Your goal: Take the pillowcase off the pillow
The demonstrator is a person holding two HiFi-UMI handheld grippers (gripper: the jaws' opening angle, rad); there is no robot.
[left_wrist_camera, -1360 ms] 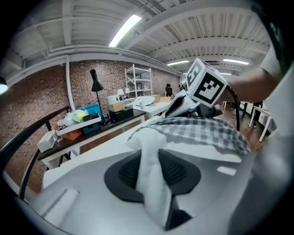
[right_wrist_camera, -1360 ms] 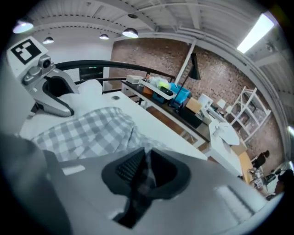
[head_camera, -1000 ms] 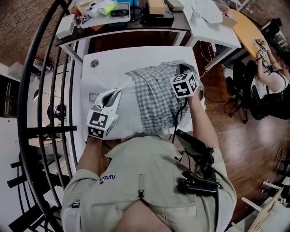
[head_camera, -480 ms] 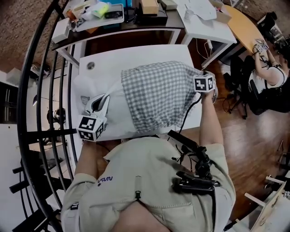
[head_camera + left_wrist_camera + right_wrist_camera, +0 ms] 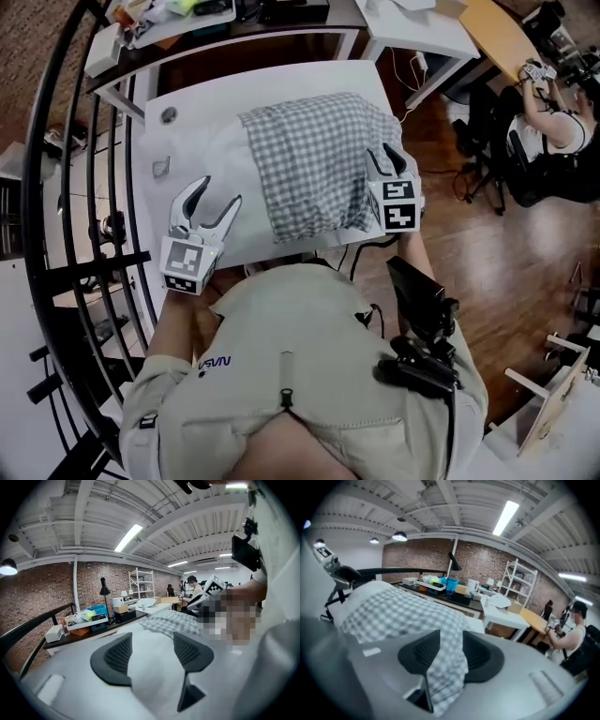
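On the white rectangular table [image 5: 281,86] in front of the person lies the plump white pillow [image 5: 217,155]. Its left part is bare and its right part sits inside the grey-and-white checked cloth pillowcase [image 5: 314,155], which reaches nearly to the table's right edge. At the pillow's near left corner the left gripper [image 5: 217,190] has just been opening its jaws. Its fingers [image 5: 119,656] stand spread with a bulge of white pillow between them, not pinched as far as I can judge. The right gripper [image 5: 384,155], at the case's near right side, has just been opening too — a loose fold of checked cloth hangs between its spread pads [image 5: 424,653].

Both holds look let go, so the step in hand seems to be a fresh grip for another pull. Done well, the left jaws would close deep on bare pillow alone, clear of the checked hem, and hold it fixed. The right jaws would take a full bite of cloth at the case's right side, then draw low and level away from the left gripper — lifting would likely bunch the cloth against the stuffing.

The pillowcase lies broad and fairly flat, softly rumpled. Its left edge runs across the pillow from far to near, slightly wavy. The check is small and even.
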